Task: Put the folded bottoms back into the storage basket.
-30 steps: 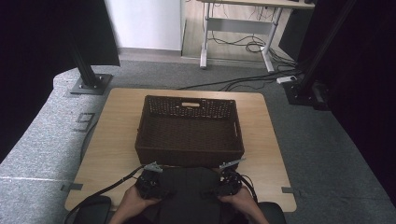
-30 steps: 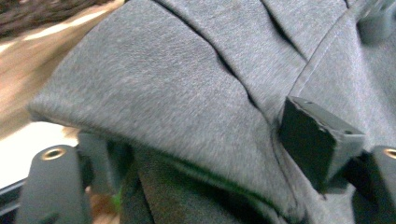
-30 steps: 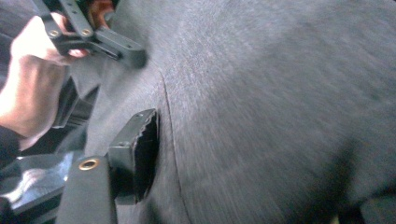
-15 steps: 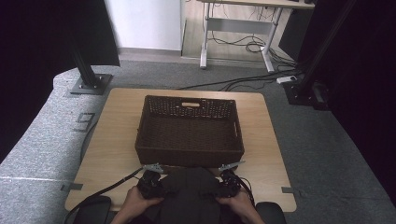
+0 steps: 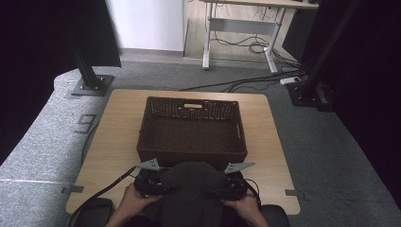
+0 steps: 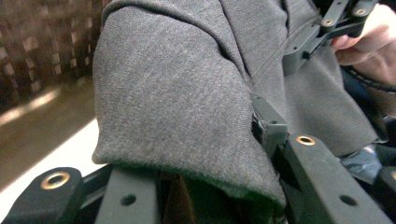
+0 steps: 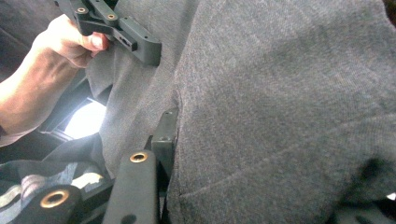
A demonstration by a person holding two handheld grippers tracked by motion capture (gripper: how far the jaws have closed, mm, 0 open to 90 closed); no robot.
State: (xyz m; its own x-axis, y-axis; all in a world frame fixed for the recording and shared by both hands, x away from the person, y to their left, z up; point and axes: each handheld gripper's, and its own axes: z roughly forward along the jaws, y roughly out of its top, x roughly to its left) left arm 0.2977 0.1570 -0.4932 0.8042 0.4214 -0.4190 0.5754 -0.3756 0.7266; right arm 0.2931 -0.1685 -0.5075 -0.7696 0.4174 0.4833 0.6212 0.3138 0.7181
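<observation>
A dark grey garment is bunched between my two grippers at the table's near edge, just in front of the dark woven basket. My left gripper has just been closing its jaws, and the grey cloth is pinched between them and draped over them. My right gripper is shut on the other side of the same cloth. In the left gripper view the right gripper is at the top right. The right gripper view has the left gripper at the top left.
The basket's inside holds nothing and takes up the middle of the wooden table. Bare wood lies on both sides of it. Black stand bases sit on the grey floor beyond the table's far corners.
The cloth lay flat and wide between the grippers; now it is gathered into a mound. Both grippers have closed on it and risen a little.
</observation>
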